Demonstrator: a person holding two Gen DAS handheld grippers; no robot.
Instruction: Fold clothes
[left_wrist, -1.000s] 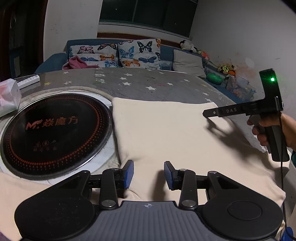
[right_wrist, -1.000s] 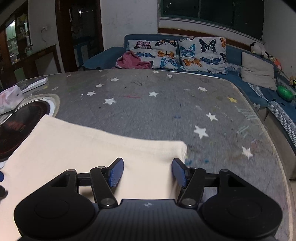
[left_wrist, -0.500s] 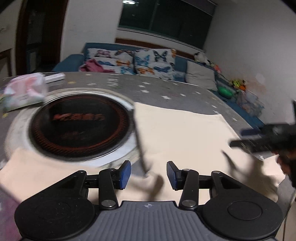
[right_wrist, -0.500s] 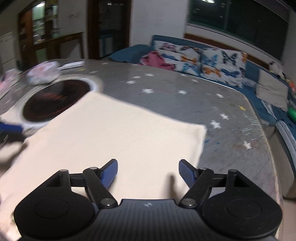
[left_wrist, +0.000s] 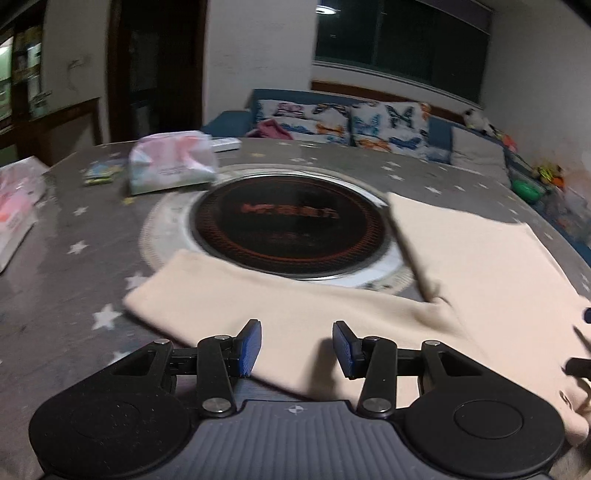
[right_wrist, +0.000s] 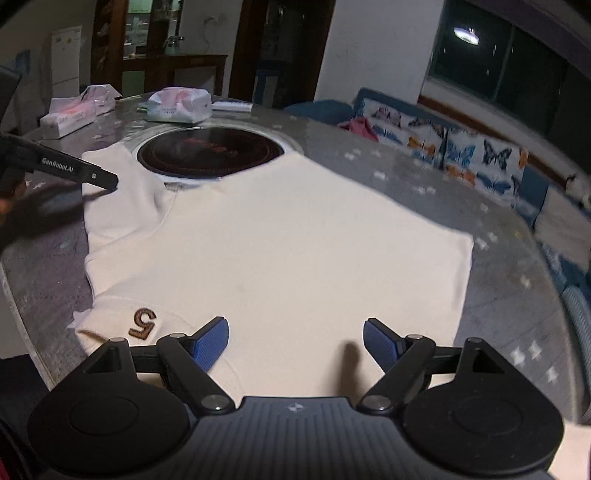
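Cream sweater (right_wrist: 288, 236): spread flat on the starred bench (right_wrist: 509, 280), ahead of and under both tongs, one sleeve (left_wrist: 258, 295) reaching beside the round cooktop (left_wrist: 291, 221). Right tongs (right_wrist: 295, 341): jaws apart, just widened from a second ago, nothing gripped, now over the collar end. Left tongs (left_wrist: 296, 349): jaws part open, slightly wider than before, empty, shifted over the sleeve. Tissue pack (left_wrist: 171, 166): beyond the cooktop.

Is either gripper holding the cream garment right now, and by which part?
Neither. The left gripper and right gripper are both open above the cream garment, nothing between the pads.
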